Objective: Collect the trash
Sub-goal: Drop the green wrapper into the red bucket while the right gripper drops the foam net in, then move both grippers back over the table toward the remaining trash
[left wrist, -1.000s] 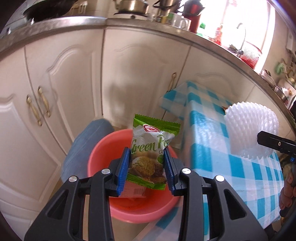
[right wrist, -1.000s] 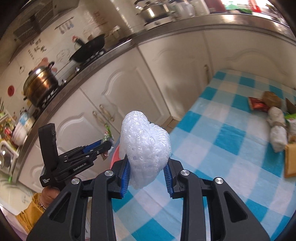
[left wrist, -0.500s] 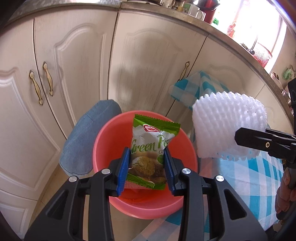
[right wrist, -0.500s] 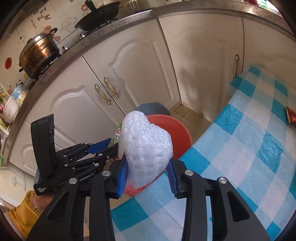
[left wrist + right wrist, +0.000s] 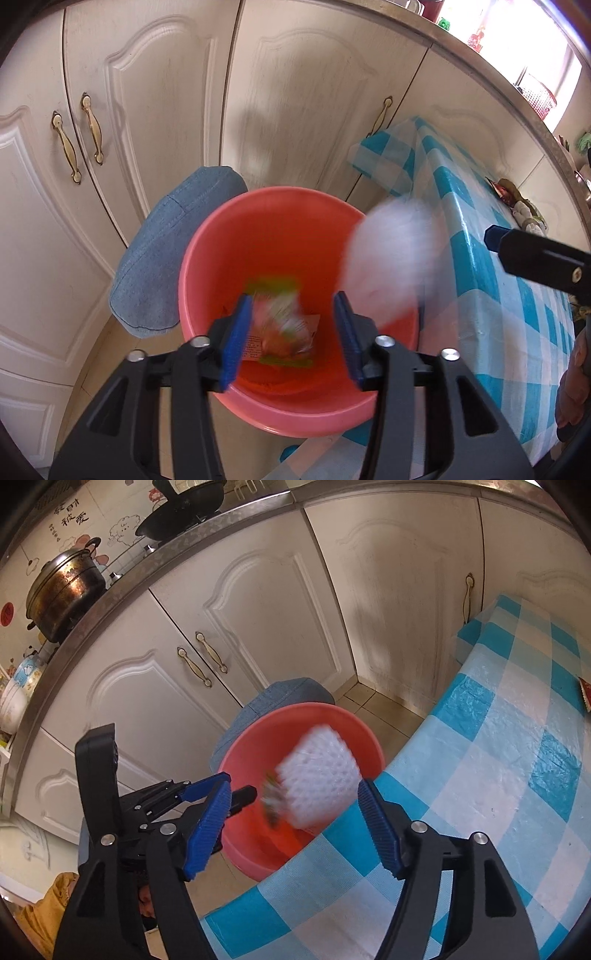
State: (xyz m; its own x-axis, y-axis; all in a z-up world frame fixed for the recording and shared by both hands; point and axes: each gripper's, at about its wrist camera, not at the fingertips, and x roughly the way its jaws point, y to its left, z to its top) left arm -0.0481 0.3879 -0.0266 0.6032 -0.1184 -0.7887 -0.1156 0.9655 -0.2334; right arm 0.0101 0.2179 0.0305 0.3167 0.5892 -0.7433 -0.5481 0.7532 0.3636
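A red plastic basin (image 5: 280, 236) (image 5: 332, 723) stands on the floor beside the table's corner. My left gripper (image 5: 291, 332) hovers over it, jaws opening, and the green snack packet (image 5: 282, 325) falls blurred between the pads, touching neither. The white foam fruit net (image 5: 391, 258) (image 5: 319, 775) drops, blurred, over the basin's right rim. My right gripper (image 5: 291, 819) stands above the table edge with its jaws opening wide and nothing pressed between them. One finger of the right gripper (image 5: 535, 254) shows at the right of the left wrist view. The left gripper (image 5: 207, 794) reaches in from the left.
A blue denim cushion (image 5: 173, 254) lies on the floor left of the basin, against white cabinet doors (image 5: 147, 110). The blue-and-white checked tablecloth (image 5: 517, 775) covers the table at right, with more wrappers (image 5: 517, 206) at its far end. A pot (image 5: 62, 590) and wok sit on the counter.
Both grippers have opened. The green packet has left the left pads and drops into the basin. The foam net has left the right pads and falls toward the basin. Both hands sank lower.
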